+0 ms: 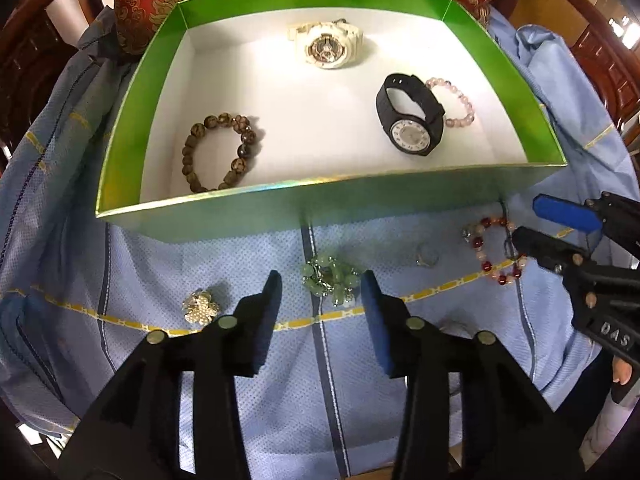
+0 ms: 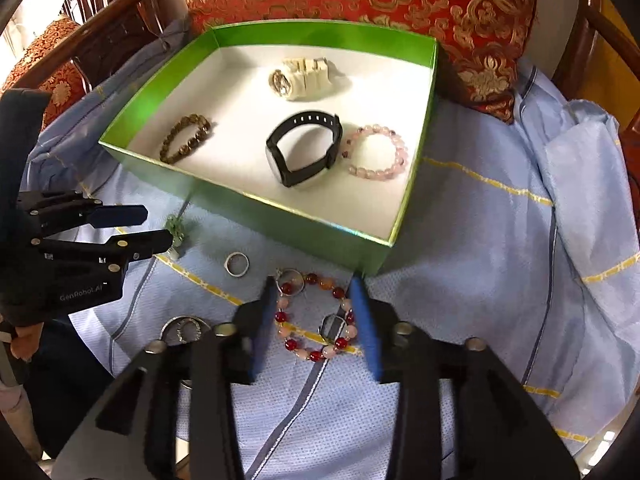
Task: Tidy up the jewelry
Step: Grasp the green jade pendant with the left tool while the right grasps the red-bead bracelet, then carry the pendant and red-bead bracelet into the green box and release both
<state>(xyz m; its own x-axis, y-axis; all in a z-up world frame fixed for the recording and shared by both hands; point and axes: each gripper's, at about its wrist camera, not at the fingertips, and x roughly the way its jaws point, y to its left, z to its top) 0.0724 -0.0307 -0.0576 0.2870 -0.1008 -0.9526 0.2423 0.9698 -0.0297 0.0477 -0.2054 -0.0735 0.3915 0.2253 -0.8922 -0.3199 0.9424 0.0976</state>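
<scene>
Spread fingers of right gripper flank red-and-pink bead bracelet.

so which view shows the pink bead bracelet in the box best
The right wrist view: the pink bead bracelet lies as a full ring beside the black watch. In the left wrist view the watch hides most of it.

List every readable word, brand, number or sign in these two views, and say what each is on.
"DAS": raised letters on the right gripper, cut off by its edge.
"GenRobot.AI": on the left gripper.
Black watch: ring of dial numerals, too small to read.
White watch: dial markings blurred.
</scene>
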